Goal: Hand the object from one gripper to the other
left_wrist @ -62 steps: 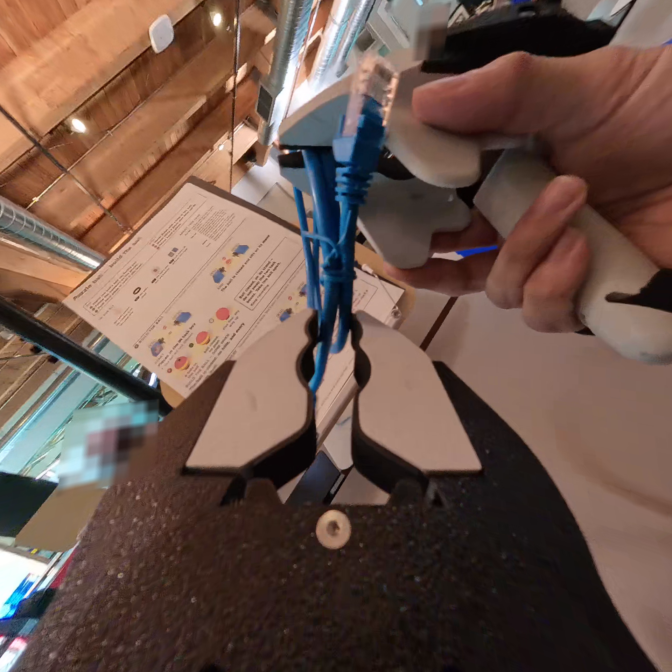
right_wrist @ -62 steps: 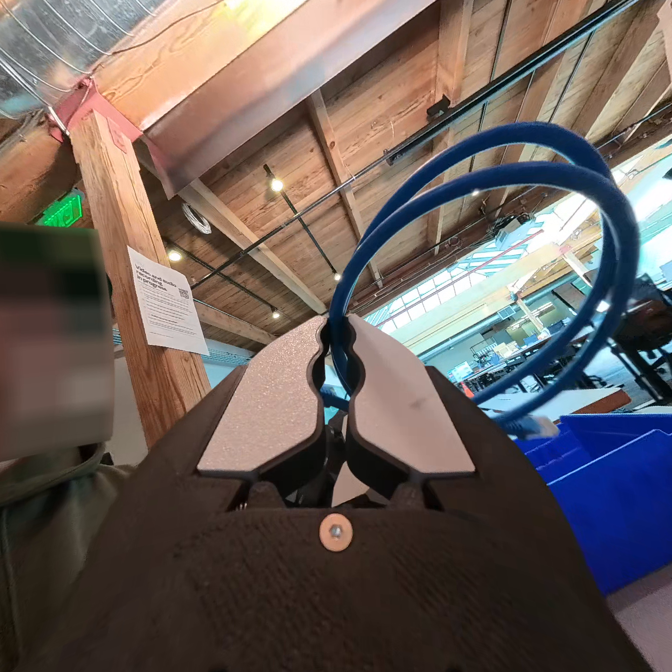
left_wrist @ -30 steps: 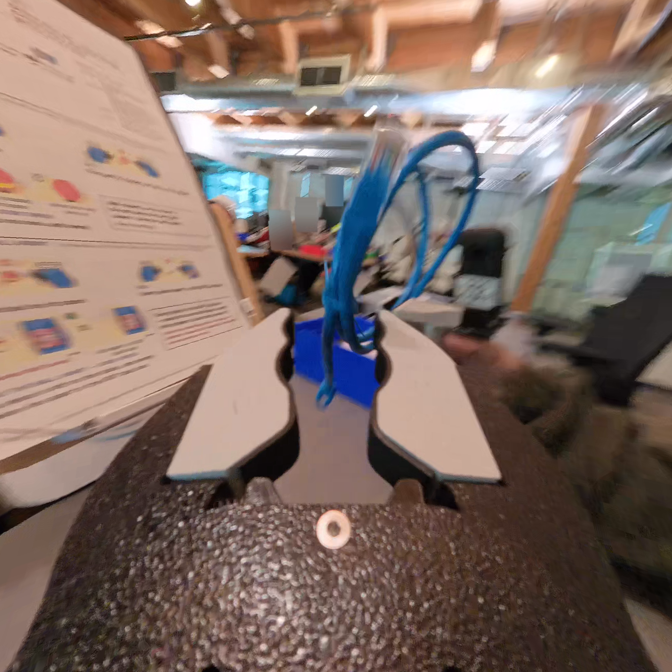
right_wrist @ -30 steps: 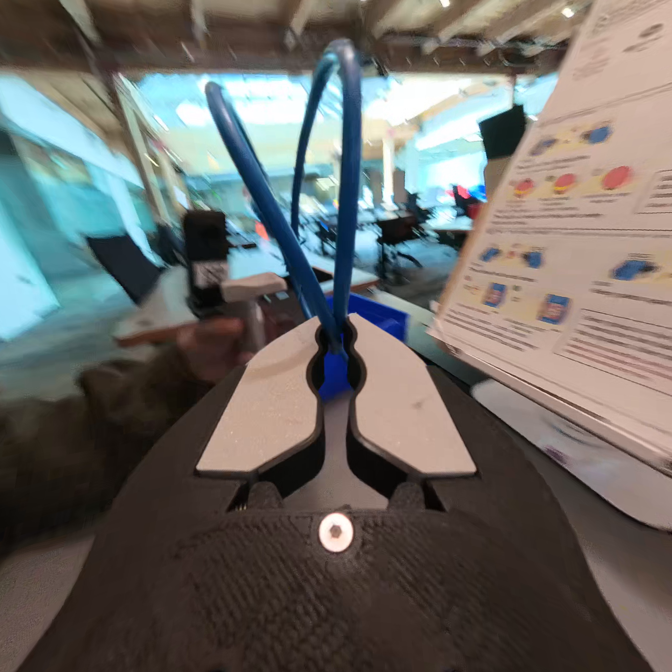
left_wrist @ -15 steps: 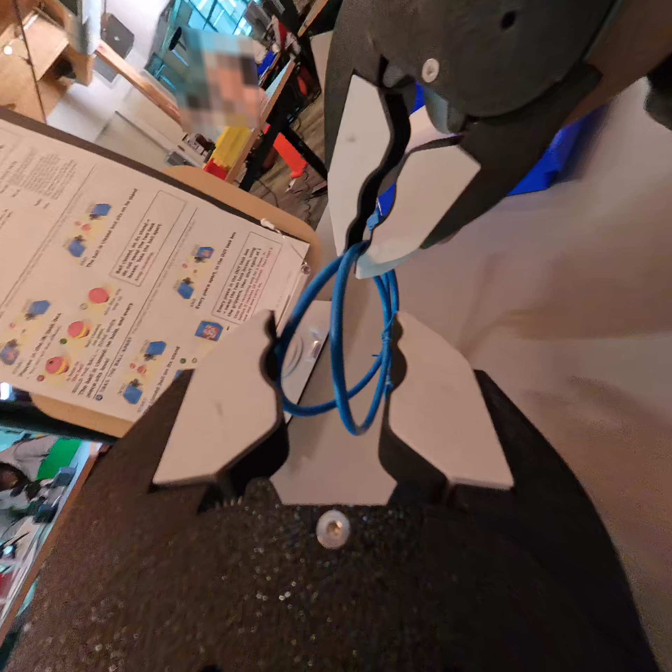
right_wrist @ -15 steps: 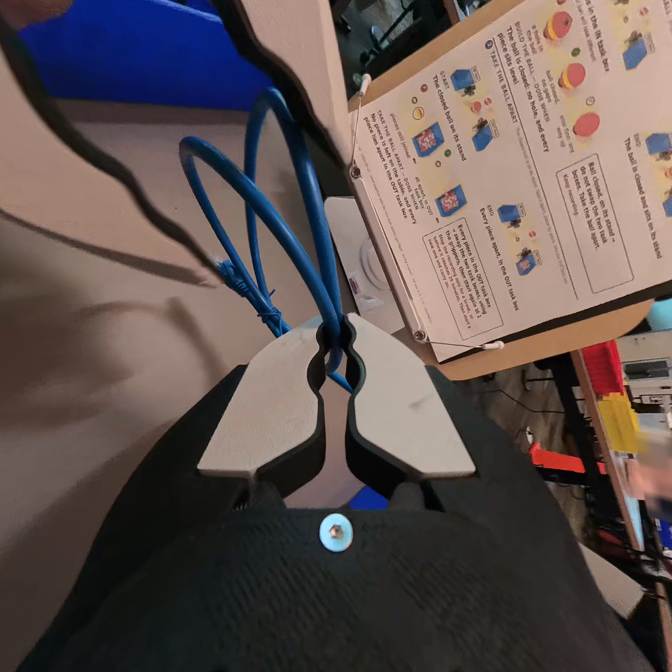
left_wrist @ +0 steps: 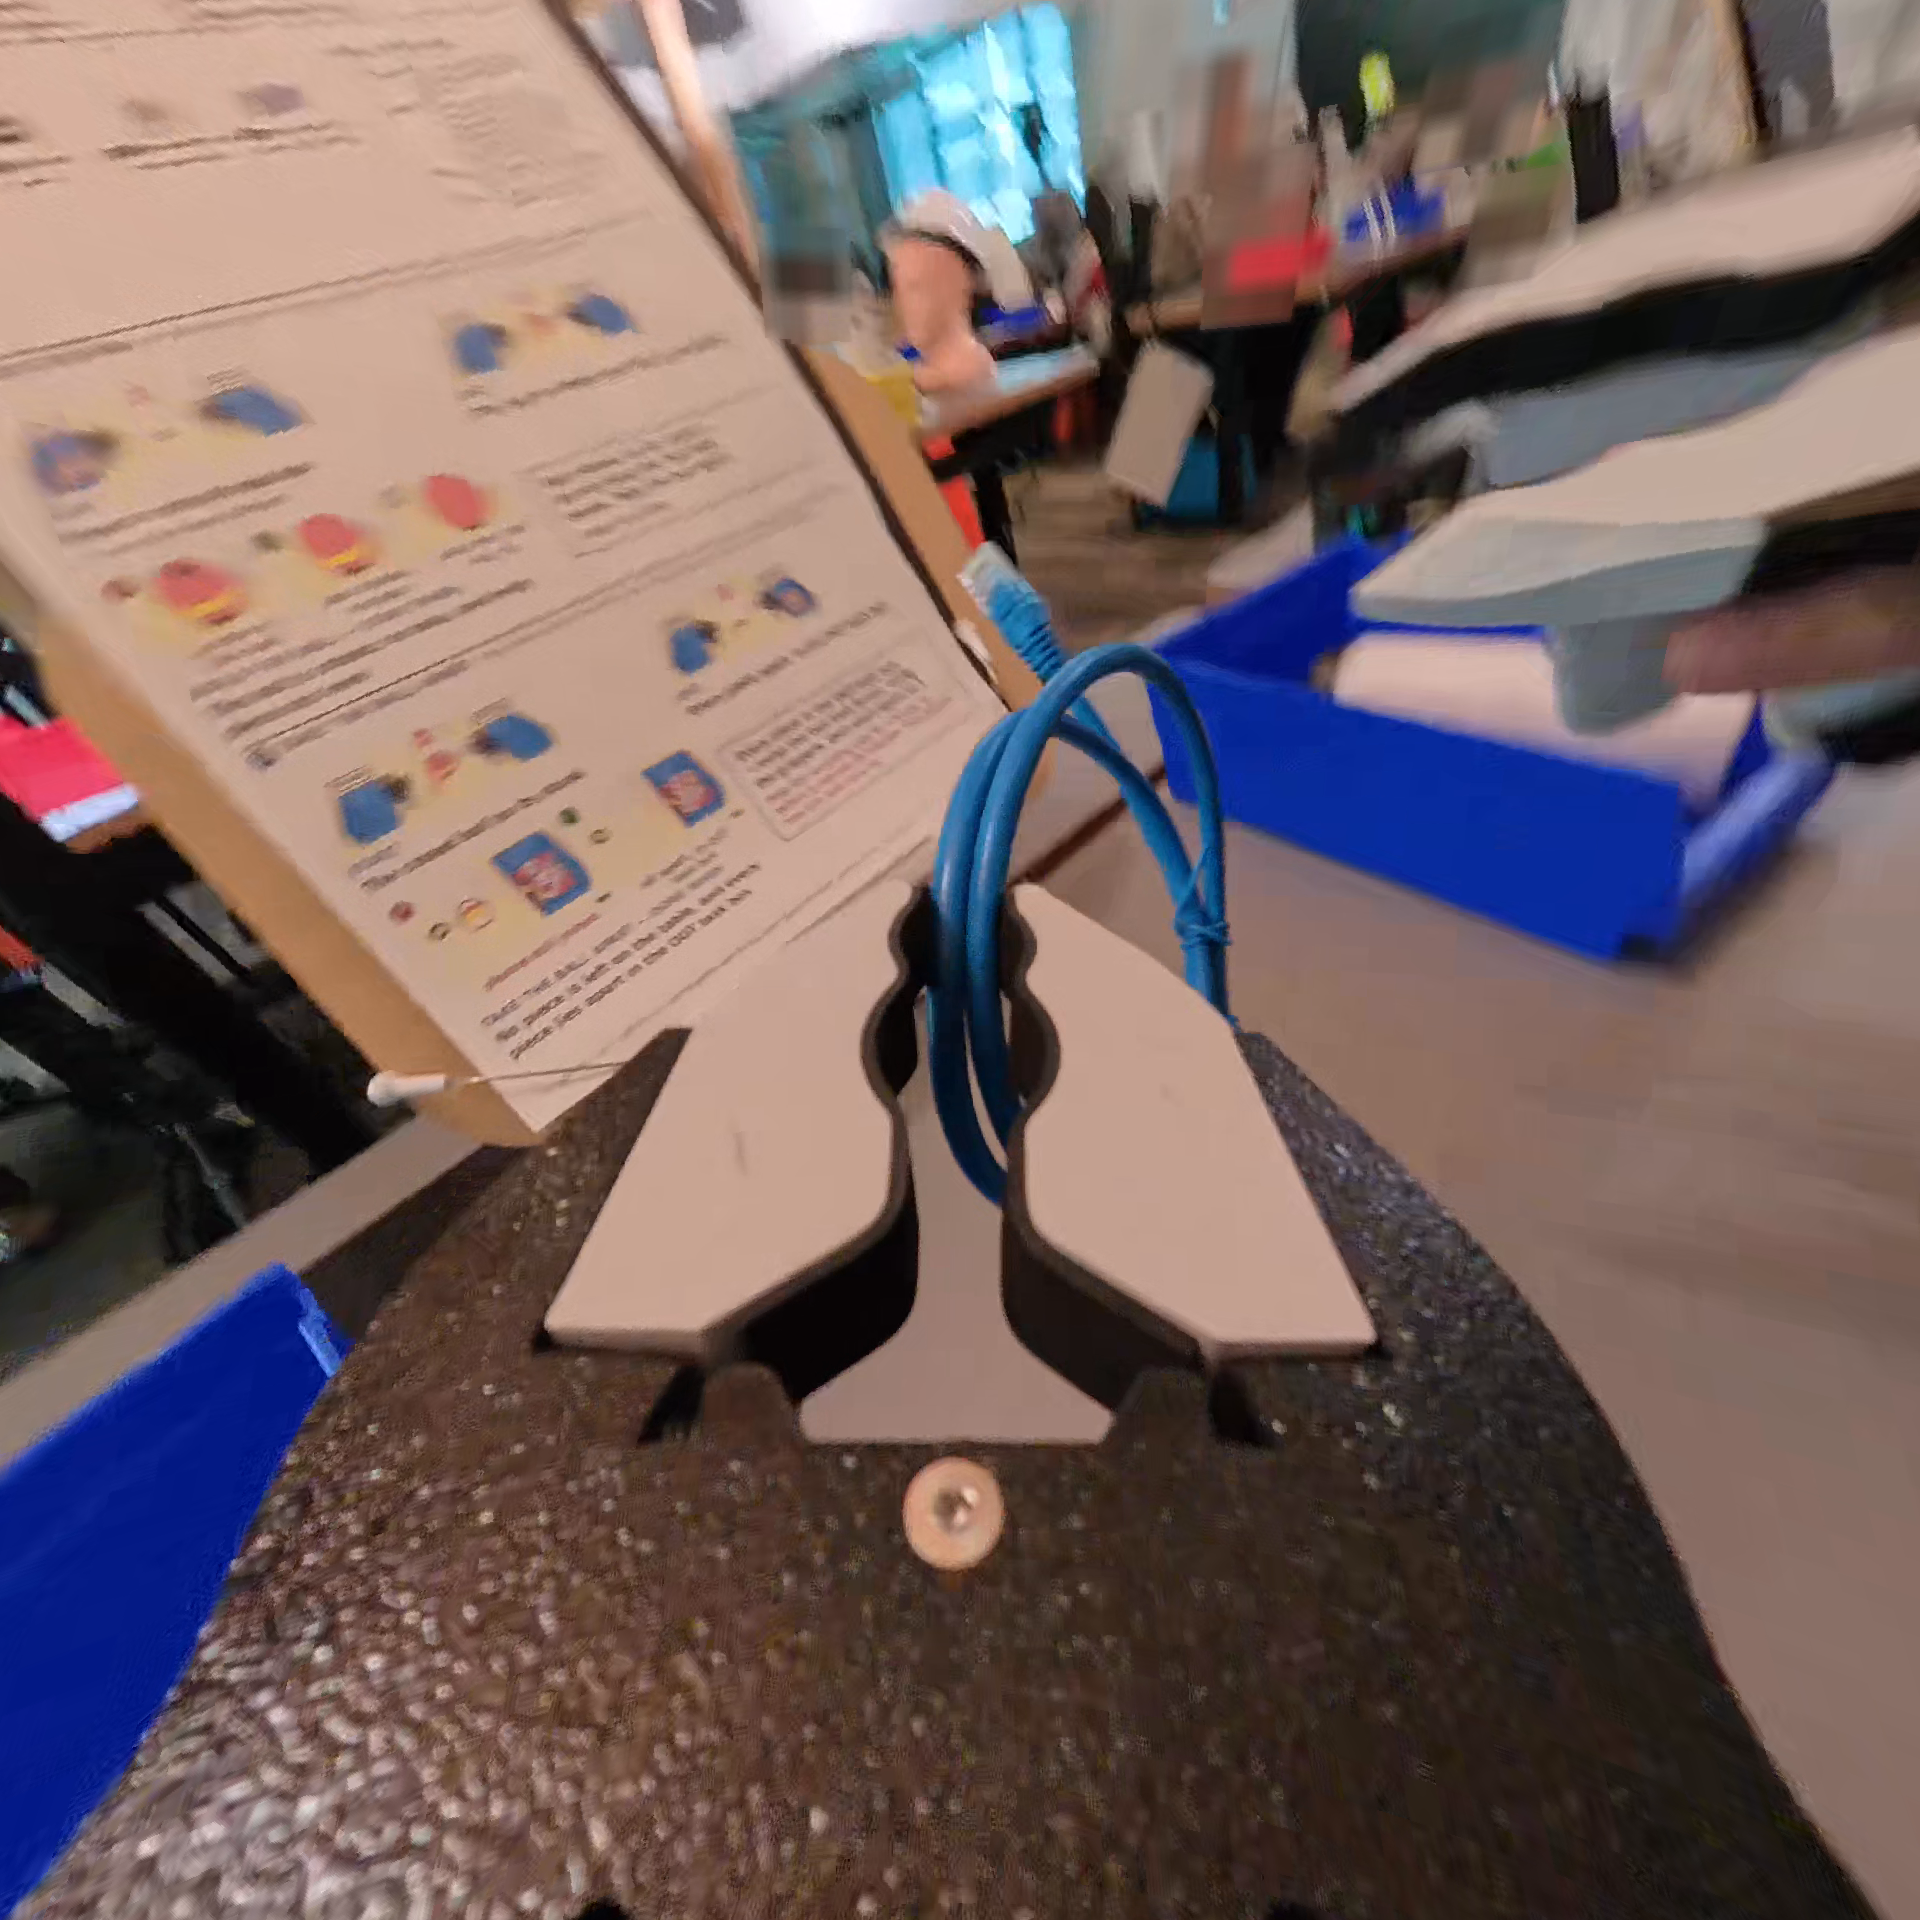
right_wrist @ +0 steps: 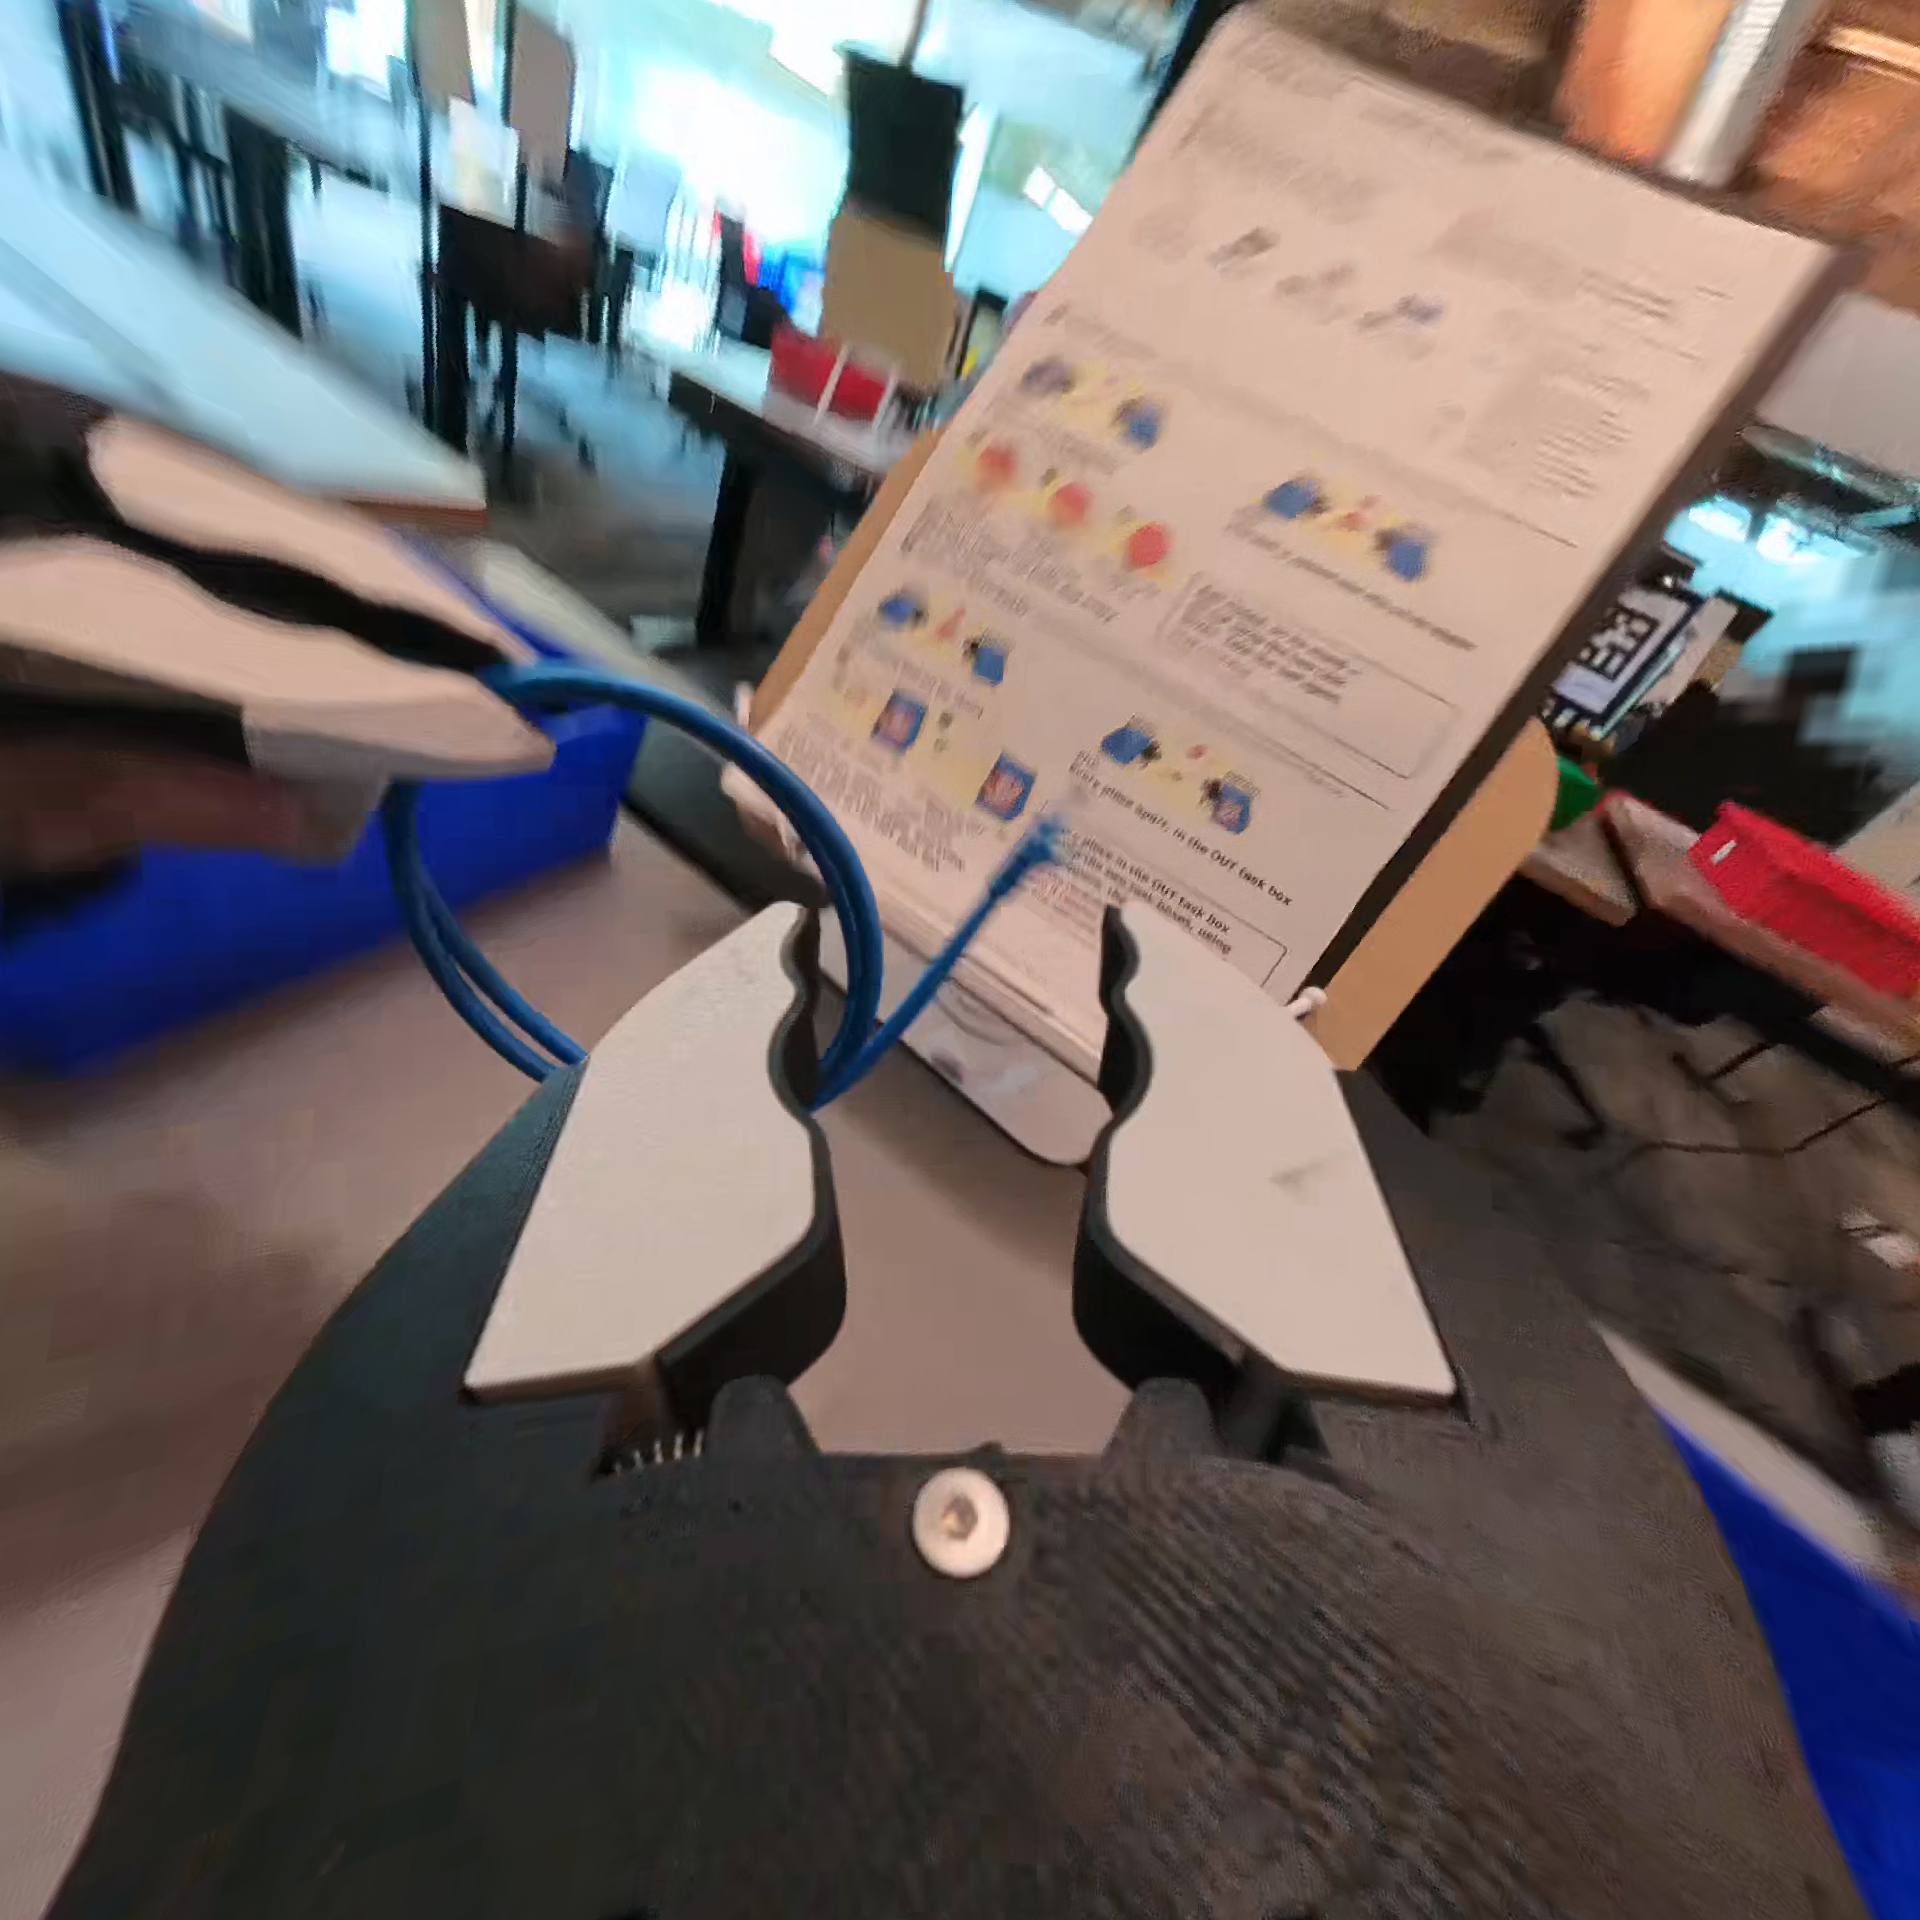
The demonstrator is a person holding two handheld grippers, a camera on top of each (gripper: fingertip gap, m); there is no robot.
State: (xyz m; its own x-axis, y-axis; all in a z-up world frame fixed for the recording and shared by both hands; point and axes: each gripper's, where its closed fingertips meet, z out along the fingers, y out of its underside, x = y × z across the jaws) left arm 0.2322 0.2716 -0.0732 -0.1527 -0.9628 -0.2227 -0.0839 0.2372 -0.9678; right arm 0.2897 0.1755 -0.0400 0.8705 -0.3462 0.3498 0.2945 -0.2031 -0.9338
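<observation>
Your left gripper (left_wrist: 961,940) has its fingers (left_wrist: 764,1132) closed on the blue cable (left_wrist: 977,883), a small coiled bundle: two strands of the coil run between the fingertips and down into the gap behind them, while the rest of the loop arches up and over to the right finger's outer side, where a twisted tie binds it. One plug end of the cable sticks up and to the left, toward the lower right corner of the instruction board (left_wrist: 436,499) that stands tilted on the tabletop (left_wrist: 1558,1091). Your right gripper (right_wrist: 951,920) has its fingers (right_wrist: 1247,1195) spread wide and grips nothing; in its wrist view the coil passes just in front of and against the left fingertip, apart from the right one, and hangs from the left gripper's closed fingers at the picture's left edge. A blue bin (left_wrist: 1455,790) sits on the tabletop toward its far edge, behind the cable. A second blue bin (left_wrist: 135,1507) shows at the near left corner.
</observation>
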